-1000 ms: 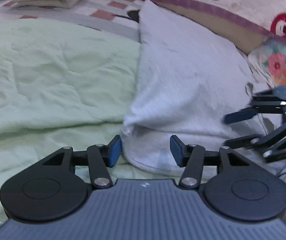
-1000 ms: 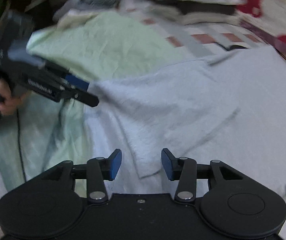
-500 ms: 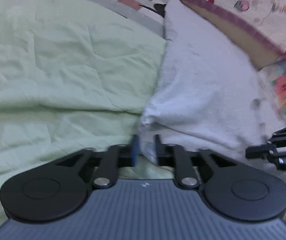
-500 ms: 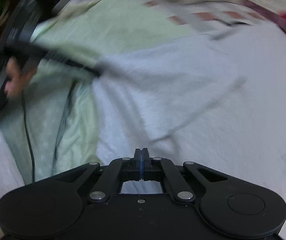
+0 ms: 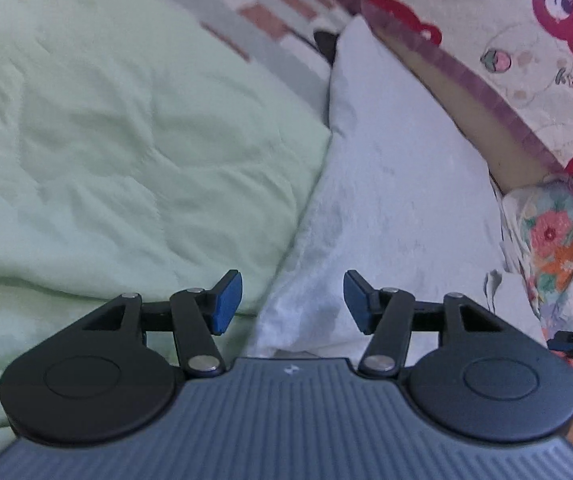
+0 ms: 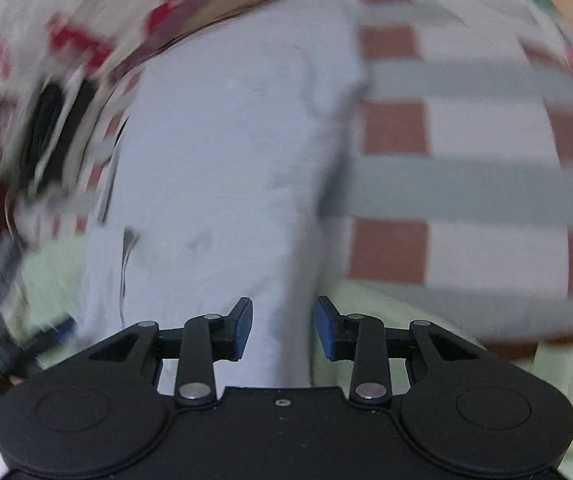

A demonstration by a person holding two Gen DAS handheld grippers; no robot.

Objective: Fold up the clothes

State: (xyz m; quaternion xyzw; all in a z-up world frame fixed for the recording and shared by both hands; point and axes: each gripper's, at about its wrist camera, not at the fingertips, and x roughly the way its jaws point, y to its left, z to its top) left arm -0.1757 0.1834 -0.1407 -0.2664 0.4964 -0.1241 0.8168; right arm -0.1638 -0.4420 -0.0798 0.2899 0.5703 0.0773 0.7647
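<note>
A fold of the white garment (image 5: 390, 184) is judged just released, both sets of jaws opening on nothing; its near edge must be regripped.

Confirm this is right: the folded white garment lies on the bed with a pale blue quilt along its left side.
Wrong colour. In the left wrist view the quilt along the left side of the white garment is pale green, not blue. The rest holds.

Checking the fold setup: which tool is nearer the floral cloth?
Right. The right tool sits beside the floral cloth; the left tool, jaws opening, is farther away over the white garment's corner.
</note>
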